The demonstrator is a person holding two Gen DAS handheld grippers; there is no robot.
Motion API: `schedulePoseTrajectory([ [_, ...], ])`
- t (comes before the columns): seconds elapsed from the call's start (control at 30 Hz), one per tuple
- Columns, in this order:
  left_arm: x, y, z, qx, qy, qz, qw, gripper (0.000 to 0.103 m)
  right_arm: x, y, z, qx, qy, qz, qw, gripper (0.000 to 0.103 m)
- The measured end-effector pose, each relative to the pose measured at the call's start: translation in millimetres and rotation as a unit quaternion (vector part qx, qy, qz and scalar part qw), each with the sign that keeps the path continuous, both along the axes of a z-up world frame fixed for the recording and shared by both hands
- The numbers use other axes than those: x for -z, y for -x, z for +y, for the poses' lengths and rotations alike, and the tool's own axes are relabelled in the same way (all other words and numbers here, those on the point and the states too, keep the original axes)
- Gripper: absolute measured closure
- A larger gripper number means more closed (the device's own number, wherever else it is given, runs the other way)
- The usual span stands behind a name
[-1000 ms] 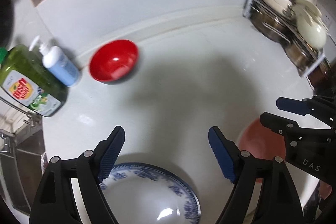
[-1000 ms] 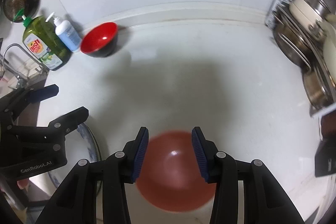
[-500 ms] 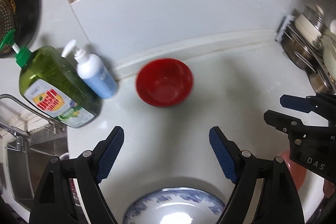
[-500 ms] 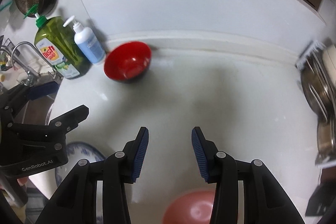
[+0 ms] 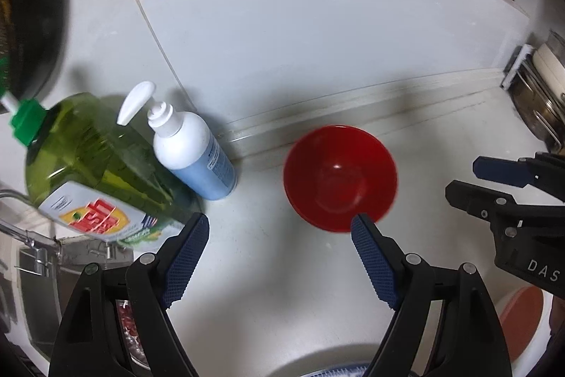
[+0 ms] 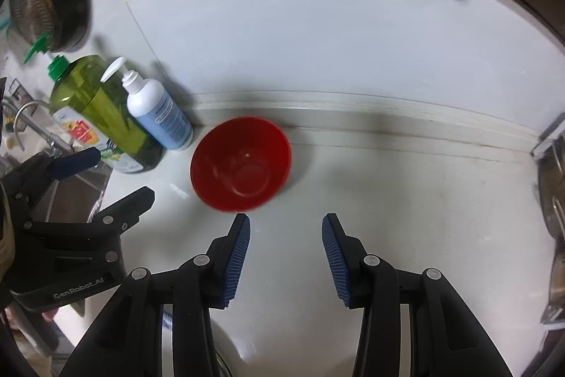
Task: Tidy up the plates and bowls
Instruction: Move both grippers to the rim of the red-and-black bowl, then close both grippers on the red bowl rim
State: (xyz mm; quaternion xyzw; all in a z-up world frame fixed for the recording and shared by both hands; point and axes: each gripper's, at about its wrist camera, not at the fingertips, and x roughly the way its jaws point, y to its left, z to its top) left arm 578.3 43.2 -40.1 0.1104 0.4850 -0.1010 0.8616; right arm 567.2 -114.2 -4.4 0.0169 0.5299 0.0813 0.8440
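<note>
The glossy red bowl [image 5: 339,178], round and smooth, sits upright on the white table [image 5: 268,278]. Left tongs [image 5: 279,253] gape wide and empty, right finger overlapping its near rim. Right tongs [image 6: 286,257], open and empty, are just short of it.

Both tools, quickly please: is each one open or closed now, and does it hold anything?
Left tool: open, holding nothing.
Right tool: open, holding nothing.

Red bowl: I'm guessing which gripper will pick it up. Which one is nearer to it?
Left. The left gripper has its right fingertip at the red bowl's near rim. The right gripper is open just short of the bowl, which sits ahead and to its left.
</note>
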Motion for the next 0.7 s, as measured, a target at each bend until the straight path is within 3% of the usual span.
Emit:
schedulePoseTrajectory([
  [0.07,7,-10,0,0.000,0.000,-0.001,1.0000,0.021,6,-10,2,0.005,-0.006,0.007,1.000,0.059],
  [0.13,14,-17,0,-0.002,-0.003,-0.002,1.0000,0.031,15,-23,3,0.011,-0.014,0.018,1.000,0.059],
  [0.4,50,-50,-7,-0.002,-0.007,0.035,0.9994,0.039,51,-57,6,0.037,-0.030,0.059,0.997,0.060],
  [0.7,77,-76,-19,-0.001,0.012,0.080,0.9967,0.058,84,-77,-3,0.059,-0.058,0.100,0.992,0.074],
])
